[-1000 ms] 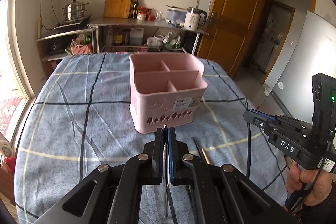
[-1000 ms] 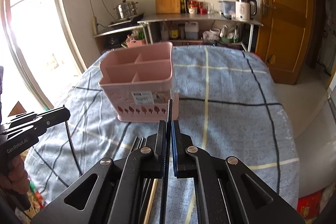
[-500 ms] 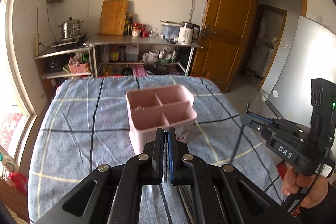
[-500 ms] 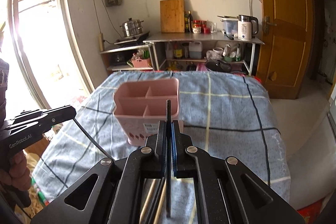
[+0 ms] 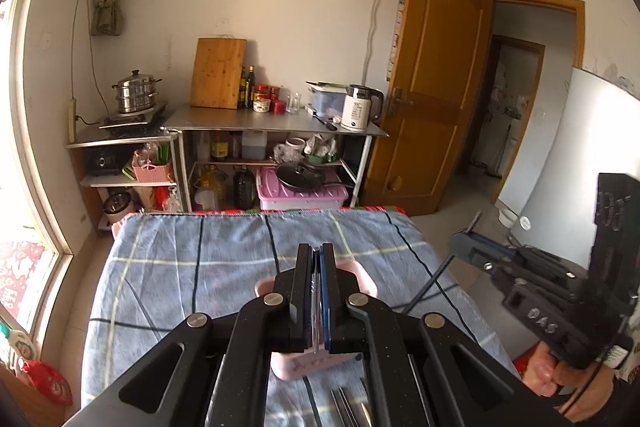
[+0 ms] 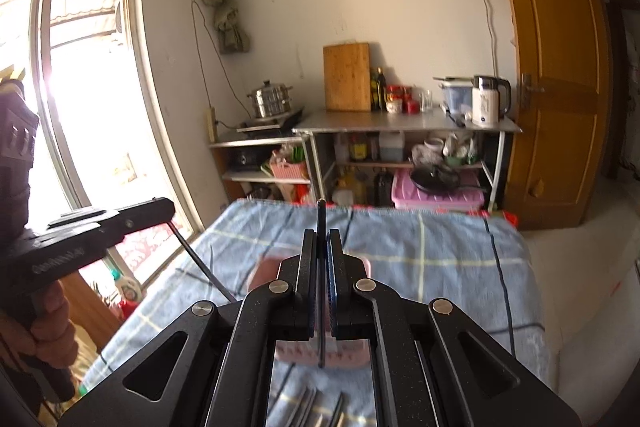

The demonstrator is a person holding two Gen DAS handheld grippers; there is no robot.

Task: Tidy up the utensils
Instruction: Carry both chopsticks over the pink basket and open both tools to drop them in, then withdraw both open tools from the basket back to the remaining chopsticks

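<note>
L gripper (image 5: 316,255) held above the blue plaid cloth (image 5: 168,267), pointing fwd and somewhat down toward the far shelving. Jaws clenched on a thin utensil (image 5: 315,307): pale metallic strip seen edge-on between the pads, long axis running along the fingers. From the R wrist view the same gripper (image 6: 168,205) shows side-on at frame left, a dark slim rod (image 6: 202,267) slanting down from its tip toward the cloth; hand (image 6: 48,331) wrapped round the grip below.

R gripper (image 6: 321,239) also above the cloth, aimed fwd, tilted down. Jaws clamped on a black chopstick-like stick (image 6: 321,215): long axis roughly in line w/ the fingers, one end poking out past the tips toward the shelves, the other end hanging behind the pads. In the L wrist view the R gripper (image 5: 460,247) sits at frame right, its stick (image 5: 430,281) slanting down-left; hand (image 5: 560,373) gripping the handle.

Pink utensil caddy (image 5: 366,281) stands on the cloth right under/behind both sets of fingers, mostly hidden by them; compartments not readable. Lower wall w/ label seen in the R view (image 6: 348,351).

More utensils (image 5: 348,403) lie flat on the cloth near the camera side of the caddy, long axes approx fore-aft; type can't tell.
</note>
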